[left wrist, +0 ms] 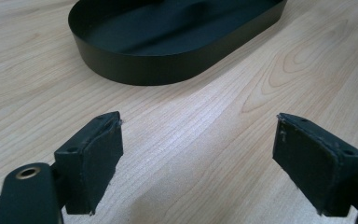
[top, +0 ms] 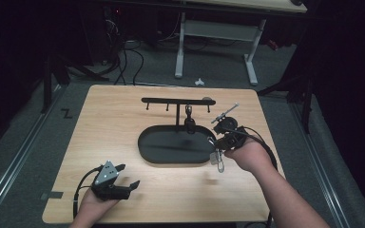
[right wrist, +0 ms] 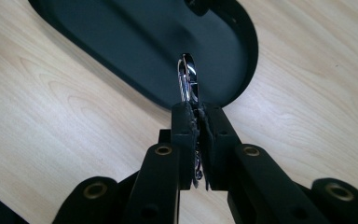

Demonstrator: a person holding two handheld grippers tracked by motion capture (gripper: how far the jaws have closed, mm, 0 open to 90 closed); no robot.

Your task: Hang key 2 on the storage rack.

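Carabiner-like metal clip (right wrist: 187, 79) sits pinched edge-on between the jaws of my right hand-held gripper (top: 220, 147), just right of centre in the high view, hanging over the right rim of the black oval tray (top: 145, 151). In the right gripper view only the shiny loop pokes out past the pads, above the tray's end.

My left hand-held gripper (top: 123, 178) rests low at the lower left of the worktop (top: 114, 114), jaws spread wide with nothing between them, pointing toward the tray.

What worries me: the grip is thin and on smooth metal, so the clip could twist or slide out and drop onto the tray or the wood. If I am meant to hang it on the stand (top: 177, 100) behind the tray, I judge the pegs to be small targets; a nudge could tip the stand, and the piece already hanging near its post (top: 188, 112) could be knocked off.

Count: one tray, one stand with four pegs as far as I can tell, one hanging piece, one clip in my grasp, two hand-held grippers.
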